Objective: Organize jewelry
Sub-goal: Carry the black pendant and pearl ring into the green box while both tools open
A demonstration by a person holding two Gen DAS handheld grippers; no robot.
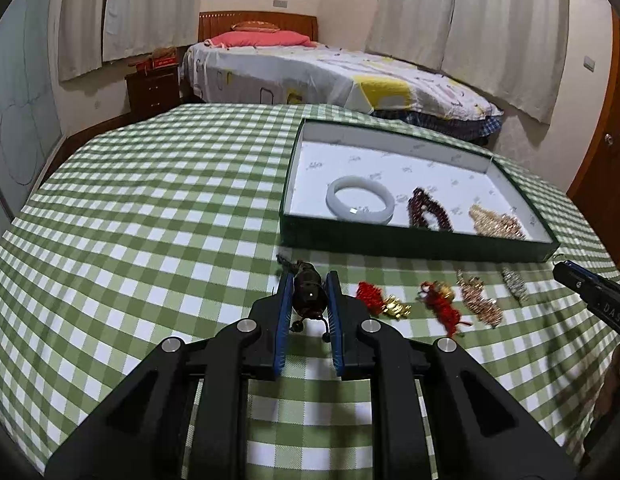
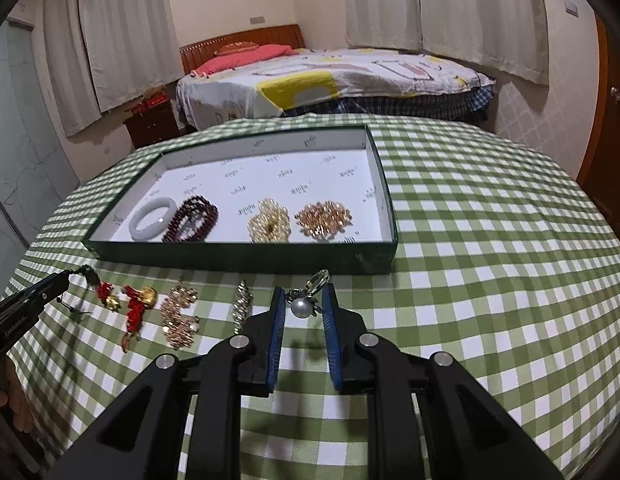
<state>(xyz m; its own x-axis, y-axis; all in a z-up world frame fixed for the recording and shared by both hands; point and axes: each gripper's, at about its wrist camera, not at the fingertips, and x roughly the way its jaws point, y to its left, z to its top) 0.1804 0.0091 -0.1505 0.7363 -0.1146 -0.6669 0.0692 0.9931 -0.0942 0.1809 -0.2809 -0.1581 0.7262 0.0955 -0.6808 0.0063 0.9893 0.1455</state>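
The shallow dark-green cardboard tray [image 2: 245,258] sits mid-table, with open checked cloth [image 2: 490,240] on its right. Just before its near wall, the left gripper [image 1: 308,280] clamps a dark beaded trinket [image 1: 307,294]. The right gripper [image 2: 303,294] pinches a silvery pearl charm [image 2: 299,307], seemingly lifted.

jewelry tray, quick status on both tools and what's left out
Left tool shut on dark charm. Right tool shut on pearl keyring. Tray holds four pieces; four more on the cloth. Path to tray clear.
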